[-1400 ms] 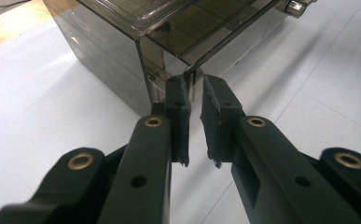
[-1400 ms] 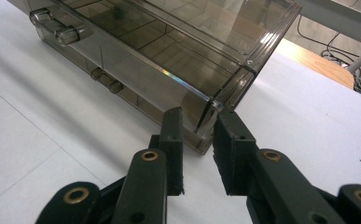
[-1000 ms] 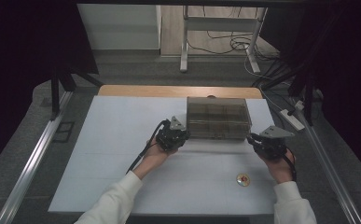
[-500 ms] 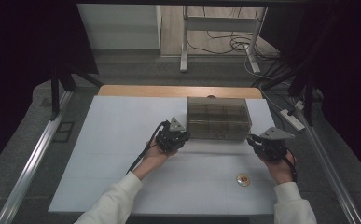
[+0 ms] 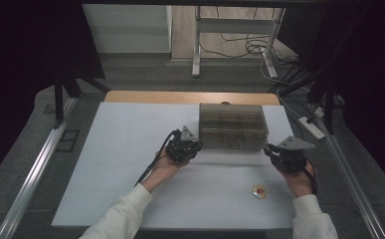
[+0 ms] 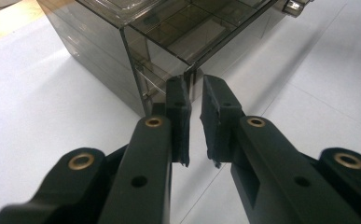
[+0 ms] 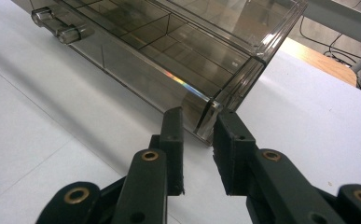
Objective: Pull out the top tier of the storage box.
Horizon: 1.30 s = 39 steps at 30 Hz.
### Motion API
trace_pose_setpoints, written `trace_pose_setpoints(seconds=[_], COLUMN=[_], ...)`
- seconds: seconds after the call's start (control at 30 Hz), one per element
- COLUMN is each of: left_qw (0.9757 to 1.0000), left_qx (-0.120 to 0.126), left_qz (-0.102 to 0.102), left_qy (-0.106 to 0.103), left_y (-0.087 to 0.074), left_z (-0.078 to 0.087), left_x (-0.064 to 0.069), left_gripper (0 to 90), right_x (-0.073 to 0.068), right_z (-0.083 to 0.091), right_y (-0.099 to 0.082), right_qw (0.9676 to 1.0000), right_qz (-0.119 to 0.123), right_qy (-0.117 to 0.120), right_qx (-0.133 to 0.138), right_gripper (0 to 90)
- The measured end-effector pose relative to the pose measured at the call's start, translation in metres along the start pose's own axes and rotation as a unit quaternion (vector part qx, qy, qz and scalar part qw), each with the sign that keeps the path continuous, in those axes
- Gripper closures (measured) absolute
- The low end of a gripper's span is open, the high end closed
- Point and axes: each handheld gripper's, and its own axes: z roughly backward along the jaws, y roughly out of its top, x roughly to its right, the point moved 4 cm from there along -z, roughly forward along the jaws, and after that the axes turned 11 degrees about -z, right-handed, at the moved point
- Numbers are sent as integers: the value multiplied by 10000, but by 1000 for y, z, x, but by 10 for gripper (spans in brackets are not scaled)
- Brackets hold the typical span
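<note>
Left hand-held gripper (image 5: 194, 141) sits at the near left corner of the smoky clear plastic organiser box (image 5: 233, 126), which stands on the white worktop (image 5: 120, 149) toward its far side, right of centre. Seen from the left gripper view, its black jaws are drawn almost together, a narrow slit between the pads, with the tips right at the box's corner edge (image 6: 187, 79); whether the thin edge is actually pinched cannot be told, so the jaws read as closed. That same view looks down into the box (image 6: 169, 32), showing its divided compartments through the tinted wall.

Right hand-held gripper (image 5: 271, 150) is at the opposite near corner of the box. From the right gripper view its jaws stand a little apart, one on each side of the corner post (image 7: 211, 116) of the box (image 7: 169, 46), and the pads look close against the plastic, though contact is not certain. Two small knobs (image 7: 59, 28) show on the long front side.

A small round object with a red centre (image 5: 259, 191) lies on the worktop near the right forearm, well apart from the box
</note>
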Motion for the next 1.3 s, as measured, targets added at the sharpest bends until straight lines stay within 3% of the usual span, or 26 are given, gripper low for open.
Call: trace_pose_setpoints(seconds=[1.3], left_qw=[10000], left_qx=[-38], left_qz=[-46], left_qy=[-79], left_y=[-2], left_z=[5], left_x=[6], left_gripper=[800], right_x=[-3], right_z=[8], right_y=[-5], right_qw=[10000], right_qz=[-45], right_qy=[76], right_qx=[-21], right_gripper=[741])
